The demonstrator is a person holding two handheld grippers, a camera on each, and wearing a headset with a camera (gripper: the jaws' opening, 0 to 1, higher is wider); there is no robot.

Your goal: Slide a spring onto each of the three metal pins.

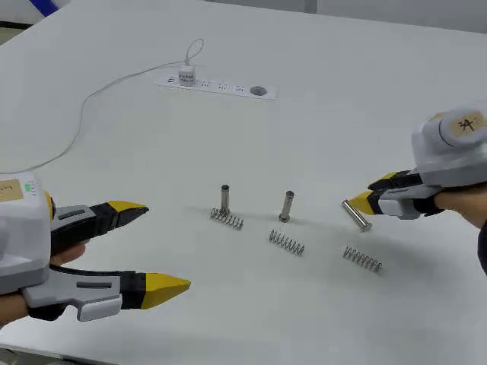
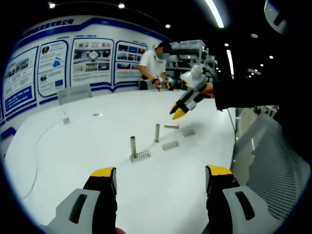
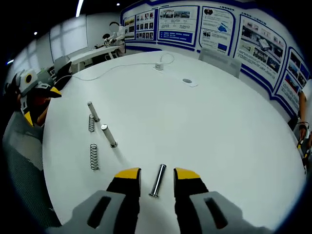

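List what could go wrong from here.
The lying pin sits loose between the right gripper's open jaws. Being round, it may roll or slip away as they close. The two upright pins look unsupported on the table, so a bump while threading the springs could topple them.

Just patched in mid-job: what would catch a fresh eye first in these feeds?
One pin lies flat on the table at right, between the open jaws of the right tool, while two upright pins stand mid-table. Three springs lie loose in a row in front of the pins, none threaded on. The left tool hovers open at near left, holding nothing.
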